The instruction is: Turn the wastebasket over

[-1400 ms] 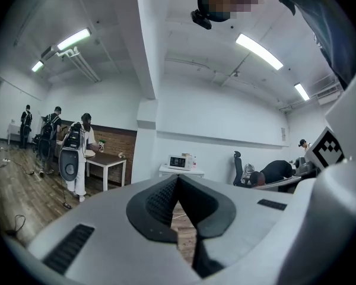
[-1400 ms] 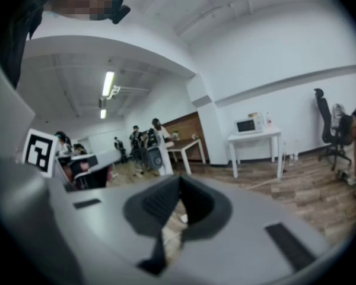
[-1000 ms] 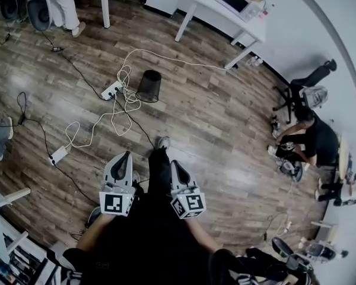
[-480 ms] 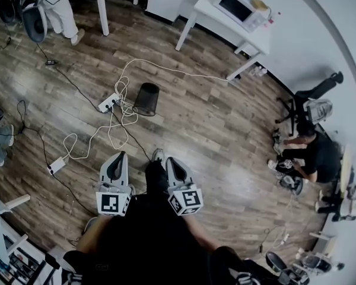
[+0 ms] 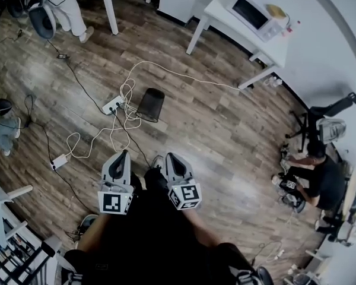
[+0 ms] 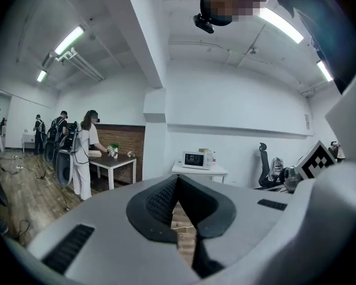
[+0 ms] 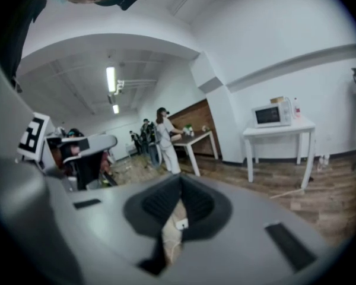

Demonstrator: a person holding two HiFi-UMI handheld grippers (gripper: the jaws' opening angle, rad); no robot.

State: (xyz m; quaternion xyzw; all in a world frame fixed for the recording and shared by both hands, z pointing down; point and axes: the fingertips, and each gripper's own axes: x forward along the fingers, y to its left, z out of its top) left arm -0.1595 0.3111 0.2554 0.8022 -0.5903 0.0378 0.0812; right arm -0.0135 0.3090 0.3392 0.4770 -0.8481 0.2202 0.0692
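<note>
1. The black mesh wastebasket (image 5: 151, 104) was seen standing upright on the wooden floor (image 5: 225, 135), mouth upward, well ahead of both tools and touched by neither.
2. Its left edge was crowded by a tangle of white cables (image 5: 128, 97) and a power strip (image 5: 113, 104) lying just beside it.
3. Bare floor was left open at its right, toward the white table (image 5: 273, 37) on which the microwave (image 5: 249, 12) stood.
4. A dark cable was seen running over the floor between the wastebasket and the tools.
5. The left tool (image 5: 122, 156) and the right tool (image 5: 169, 158) were each held with jaws together, nothing between them.
6. Counted: one wastebasket, two tools, one microwave, and two power strips, the second power strip (image 5: 58, 159) lying far to the left.
</note>
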